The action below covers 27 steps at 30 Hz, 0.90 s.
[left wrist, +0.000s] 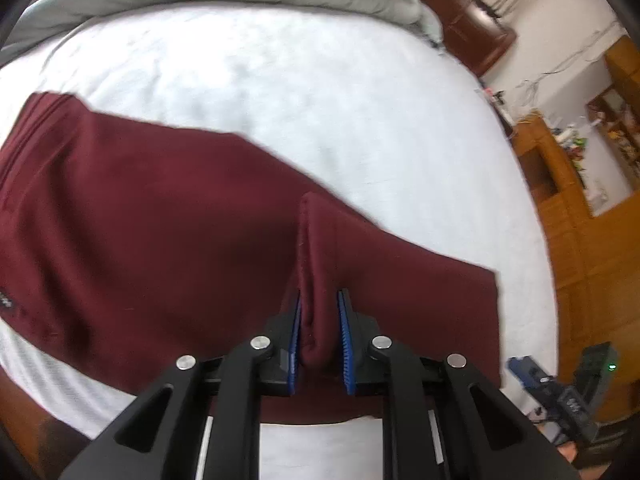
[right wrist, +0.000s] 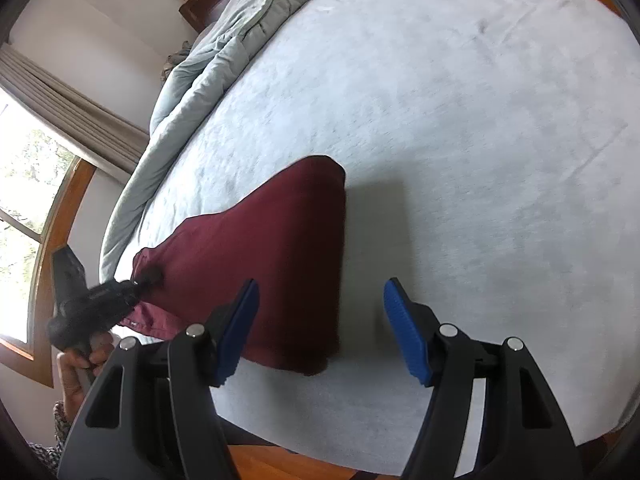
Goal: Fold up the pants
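Pants (left wrist: 160, 208) on bed (left wrist: 280, 80) — left claw (left wrist: 320, 312) pinching fabric ridge, right claw (right wrist: 320, 304) wide, empty.

Two wrist fisheyes, both angled steeply down onto one bed

The left wrist view sits close above the maroon pants (left wrist: 160, 220), looking along its own jaws across the bed (left wrist: 320, 92) toward a wooden headboard (left wrist: 472, 20) and shelves (left wrist: 568, 184) at right. The right wrist view hangs a little farther back by the bed's (right wrist: 480, 120) edge, facing a window (right wrist: 24, 184) at left. Both share the pants (right wrist: 280, 248), the sheet and the bunched duvet (right wrist: 192, 80); each catches the other gripper at its edge.
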{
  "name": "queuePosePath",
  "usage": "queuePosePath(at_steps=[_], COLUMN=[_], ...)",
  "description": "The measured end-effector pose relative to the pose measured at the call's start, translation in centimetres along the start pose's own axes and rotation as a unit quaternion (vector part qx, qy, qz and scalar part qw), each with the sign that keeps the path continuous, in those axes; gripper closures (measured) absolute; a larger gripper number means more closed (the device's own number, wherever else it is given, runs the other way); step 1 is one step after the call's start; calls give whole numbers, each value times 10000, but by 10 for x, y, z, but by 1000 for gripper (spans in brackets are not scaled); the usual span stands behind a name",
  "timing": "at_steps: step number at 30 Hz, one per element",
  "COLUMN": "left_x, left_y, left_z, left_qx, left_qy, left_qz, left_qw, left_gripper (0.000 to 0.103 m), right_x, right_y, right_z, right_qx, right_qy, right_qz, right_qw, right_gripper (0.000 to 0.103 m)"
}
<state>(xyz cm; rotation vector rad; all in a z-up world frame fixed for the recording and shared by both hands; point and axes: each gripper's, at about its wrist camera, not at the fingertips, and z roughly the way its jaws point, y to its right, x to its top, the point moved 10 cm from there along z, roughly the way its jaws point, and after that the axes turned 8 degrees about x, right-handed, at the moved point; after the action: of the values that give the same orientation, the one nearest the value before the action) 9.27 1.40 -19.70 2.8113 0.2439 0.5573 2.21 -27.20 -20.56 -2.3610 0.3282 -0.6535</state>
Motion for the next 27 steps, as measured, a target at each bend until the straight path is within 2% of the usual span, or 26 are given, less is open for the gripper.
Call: queuePosePath(at_steps=[3, 5, 8, 12, 14, 15, 16, 19, 22, 26, 27], left_x=[-9, -19, -18, -23, -22, -22, -18, -18, -20, -25, -24], left_y=[-22, -31, -24, -24, -25, -22, -21, -22, -14, -9, -10], left_z=[22, 38, 37, 30, 30, 31, 34, 34, 34, 44, 42], left_qx=[494, 442, 486, 452, 439, 441, 464, 426, 335, 599, 623], left_qy=[-29, -131, 76, 108, 94, 94, 101, 73, -12, 77, 94], left_qz=[92, 14, 195, 344, 332, 313, 309, 288, 322, 531, 551], left_qw=[9987, 9989, 9986, 9983, 9984, 9985, 9984, 9987, 9989, 9968, 9965], left_gripper=[86, 85, 85, 79, 71, 69, 68, 62, 56, 49, 48], right_x=[-2, -5, -7, -10, -13, -16, -17, -17, -12, -33, -35], right_y=[-3, -4, -6, -12, -10, -12, -10, -13, -12, 26, 30], right_z=[9, 18, 29, 50, 60, 65, 68, 60, 41, 61, 64], right_qx=[1, 73, 328, 613, 542, 636, 668, 805, 1316, 818, 866], right_qy=[-118, -243, -433, -721, -879, -946, -964, -923, -750, -1093, -1095], right_qz=[-79, -18, 207, 294, 333, 368, 425, 348, 800, 1214, 1316], right_qw=[9999, 9997, 9983, 9951, 9941, 9928, 9922, 9919, 9852, 9832, 9814], right_gripper=[38, 36, 34, 31, 41, 54, 62, 77, 79, 79, 78])
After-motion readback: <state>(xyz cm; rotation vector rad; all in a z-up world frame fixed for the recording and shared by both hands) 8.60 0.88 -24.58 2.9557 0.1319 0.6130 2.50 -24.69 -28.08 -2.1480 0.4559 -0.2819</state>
